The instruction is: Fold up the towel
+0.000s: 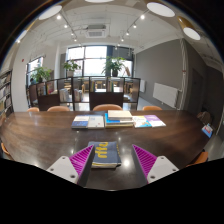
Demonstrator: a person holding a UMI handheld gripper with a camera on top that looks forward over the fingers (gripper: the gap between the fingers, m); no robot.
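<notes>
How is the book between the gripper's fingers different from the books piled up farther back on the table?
The near book lies alone, between the open fingers of the hand-held gripper; the far books sit together in a spread-out pile beyond them, toward the chairs. The near book has a dark cover; the far books look lighter, with blue and white. Both lie flat on the same wooden table.

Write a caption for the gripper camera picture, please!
Open gripper hovers over a dark wooden table, a book between its fingers, more books beyond; no towel in sight.
</notes>
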